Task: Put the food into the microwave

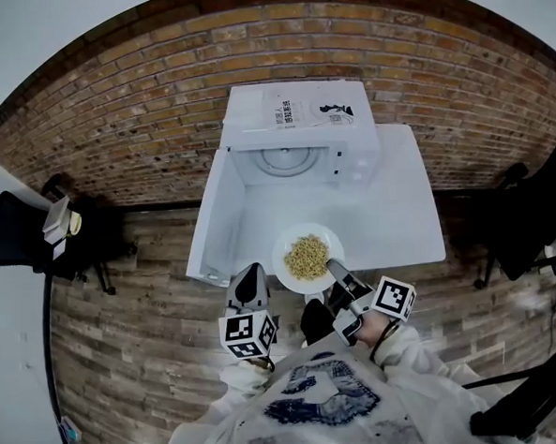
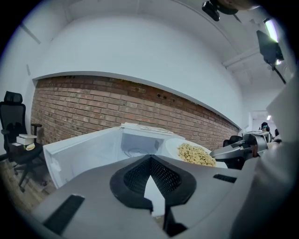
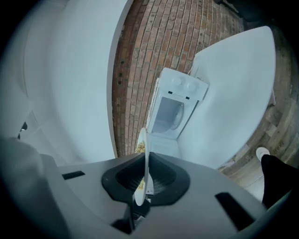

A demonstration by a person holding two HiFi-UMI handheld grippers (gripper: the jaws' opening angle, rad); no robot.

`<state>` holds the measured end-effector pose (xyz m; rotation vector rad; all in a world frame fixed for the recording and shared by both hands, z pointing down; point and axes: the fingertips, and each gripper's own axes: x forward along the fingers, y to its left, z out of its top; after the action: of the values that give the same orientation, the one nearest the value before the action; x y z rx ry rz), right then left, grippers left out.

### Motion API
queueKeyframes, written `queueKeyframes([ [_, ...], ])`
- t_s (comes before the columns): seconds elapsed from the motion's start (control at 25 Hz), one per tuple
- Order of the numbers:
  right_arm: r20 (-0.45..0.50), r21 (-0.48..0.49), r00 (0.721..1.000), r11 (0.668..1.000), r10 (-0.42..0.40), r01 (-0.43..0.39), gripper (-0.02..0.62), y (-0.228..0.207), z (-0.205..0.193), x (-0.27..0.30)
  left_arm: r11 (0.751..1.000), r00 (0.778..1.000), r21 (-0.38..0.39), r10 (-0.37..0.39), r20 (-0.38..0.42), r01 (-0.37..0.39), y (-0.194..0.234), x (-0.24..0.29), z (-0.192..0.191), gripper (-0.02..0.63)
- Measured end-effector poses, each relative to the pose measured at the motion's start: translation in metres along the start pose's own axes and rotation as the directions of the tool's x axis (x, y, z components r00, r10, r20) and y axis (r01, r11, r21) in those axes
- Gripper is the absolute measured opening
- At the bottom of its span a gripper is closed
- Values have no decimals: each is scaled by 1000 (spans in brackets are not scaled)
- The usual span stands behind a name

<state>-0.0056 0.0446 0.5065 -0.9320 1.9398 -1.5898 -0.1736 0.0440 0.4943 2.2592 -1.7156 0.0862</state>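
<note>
Two grippers were at the near edge of the white desk [image 1: 402, 220], and only one carried anything. The right gripper [image 1: 337, 271] had its jaws clamped on the near-right rim of the plate [image 1: 282, 261]. The gripper was turned on its side, so in its own view the rim ran edge-on between the pads. This kept the plate level and the heap of yellowish food [image 1: 306, 256] sat undisturbed in its middle. The plate overlapped the desk's near edge and seemed to be carried rather than resting, though the gap beneath could not be made out. The left gripper [image 1: 249, 286] hung just left of the plate with its jaws together and nothing between them, probably keeping out of the way. The microwave [image 1: 300, 116] stood at the far edge, well apart from the plate. Its door [image 1: 221, 210] was swung fully open toward the near left corner, leaving the cavity and its turntable [image 1: 286, 159] exposed. The food therefore lay directly ahead of the right gripper, with a bare stretch of desk between it and the opening.
</note>
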Motion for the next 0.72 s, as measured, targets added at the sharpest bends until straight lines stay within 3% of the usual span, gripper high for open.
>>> queueKeyframes([
  [0.72, 13, 58, 999, 998, -30, 29, 28, -27, 92, 107, 999, 998, 15, -30, -51, 31, 29, 145, 34, 8],
])
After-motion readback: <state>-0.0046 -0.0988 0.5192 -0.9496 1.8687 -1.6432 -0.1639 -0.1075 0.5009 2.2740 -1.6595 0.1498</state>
